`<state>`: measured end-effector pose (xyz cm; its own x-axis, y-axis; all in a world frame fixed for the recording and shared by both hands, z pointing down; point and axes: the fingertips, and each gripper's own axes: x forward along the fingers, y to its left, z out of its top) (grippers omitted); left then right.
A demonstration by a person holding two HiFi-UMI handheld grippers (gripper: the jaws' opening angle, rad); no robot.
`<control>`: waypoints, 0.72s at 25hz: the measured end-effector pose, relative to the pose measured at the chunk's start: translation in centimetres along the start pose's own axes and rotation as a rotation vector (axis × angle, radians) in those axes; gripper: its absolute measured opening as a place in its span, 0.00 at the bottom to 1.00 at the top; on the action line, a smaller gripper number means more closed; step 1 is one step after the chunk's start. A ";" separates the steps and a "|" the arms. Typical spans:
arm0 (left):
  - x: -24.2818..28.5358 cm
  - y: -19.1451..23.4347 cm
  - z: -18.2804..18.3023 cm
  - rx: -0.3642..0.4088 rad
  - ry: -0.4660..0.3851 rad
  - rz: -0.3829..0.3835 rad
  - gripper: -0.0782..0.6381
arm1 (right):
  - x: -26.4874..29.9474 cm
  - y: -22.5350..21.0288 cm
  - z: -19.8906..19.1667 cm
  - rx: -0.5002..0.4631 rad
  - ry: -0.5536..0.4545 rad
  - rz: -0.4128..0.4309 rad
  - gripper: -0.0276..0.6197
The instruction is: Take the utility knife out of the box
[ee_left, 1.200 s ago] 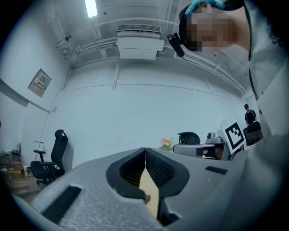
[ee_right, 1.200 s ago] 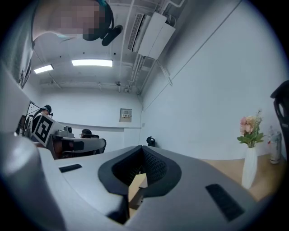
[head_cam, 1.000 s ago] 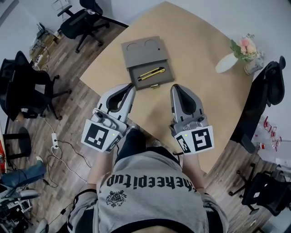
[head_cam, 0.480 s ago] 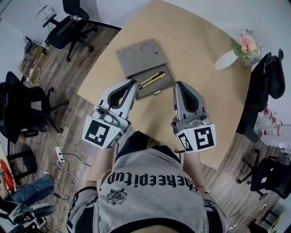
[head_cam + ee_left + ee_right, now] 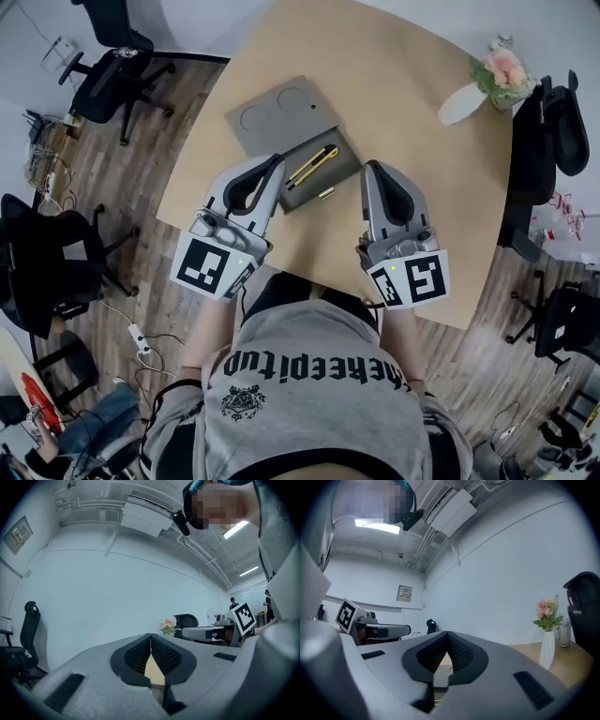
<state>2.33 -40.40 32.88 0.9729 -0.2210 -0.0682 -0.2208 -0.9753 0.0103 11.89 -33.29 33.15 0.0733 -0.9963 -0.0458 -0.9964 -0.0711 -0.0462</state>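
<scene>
The yellow utility knife (image 5: 312, 166) lies in the open grey box (image 5: 281, 117) on the desk (image 5: 422, 169), upper centre of the head view. The left gripper (image 5: 273, 164) is just left of the knife and the right gripper (image 5: 372, 169) is to its right. Both have their jaws closed and hold nothing.

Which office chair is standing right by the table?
The black chair on the right, beside the flower vase; the other chairs stand clear of the table.
</scene>
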 end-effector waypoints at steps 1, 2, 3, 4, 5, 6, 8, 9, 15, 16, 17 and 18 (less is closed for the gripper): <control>0.4 0.2 -0.3 -0.004 0.006 -0.010 0.13 | 0.1 -0.2 -0.1 -0.001 0.004 -0.012 0.05; 0.8 0.4 -0.5 -0.009 0.011 -0.022 0.13 | 0.2 -0.4 -0.2 -0.002 0.008 -0.025 0.05; 1.3 0.6 -0.8 -0.015 0.017 -0.034 0.13 | 0.3 -0.6 -0.3 -0.003 0.012 -0.038 0.05; 1.7 0.7 -1.1 -0.019 0.023 -0.046 0.13 | 0.3 -0.9 -0.5 -0.003 0.016 -0.051 0.05; 2.0 0.8 -1.4 -0.022 0.028 -0.058 0.13 | 0.4 -1.1 -0.6 -0.002 0.019 -0.064 0.05; 2.4 0.9 -1.6 -0.023 0.034 -0.069 0.13 | 0.4 -1.2 -0.8 -0.001 0.023 -0.078 0.05; 2.9 1.0 -2.2 -0.024 0.044 -0.091 0.13 | 0.4 -1.6 -1.3 0.003 0.033 -0.104 0.05; 3.2 1.0 -2.5 -0.023 0.052 -0.102 0.13 | 0.4 -1.9 -1.6 0.006 0.039 -0.116 0.05; 5.1 1.0 -5.4 -0.015 0.138 -0.170 0.13 | 0.2 -2.9 -3.2 0.024 0.077 -0.185 0.05; 5.3 0.9 -6.0 -0.016 0.153 -0.183 0.13 | 0.1 -3.0 -3.4 0.026 0.083 -0.195 0.05; 5.6 0.7 -6.6 -0.017 0.167 -0.197 0.13 | 0.0 -3.1 -3.6 0.027 0.089 -0.206 0.05; 5.9 0.5 -7.2 -0.020 0.183 -0.213 0.13 | -0.1 -3.2 -3.9 0.028 0.095 -0.216 0.05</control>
<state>8.46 -42.27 39.64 0.9939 -0.0070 0.1103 -0.0109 -0.9993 0.0347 14.93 -33.10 37.15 0.2788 -0.9584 0.0620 -0.9564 -0.2829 -0.0730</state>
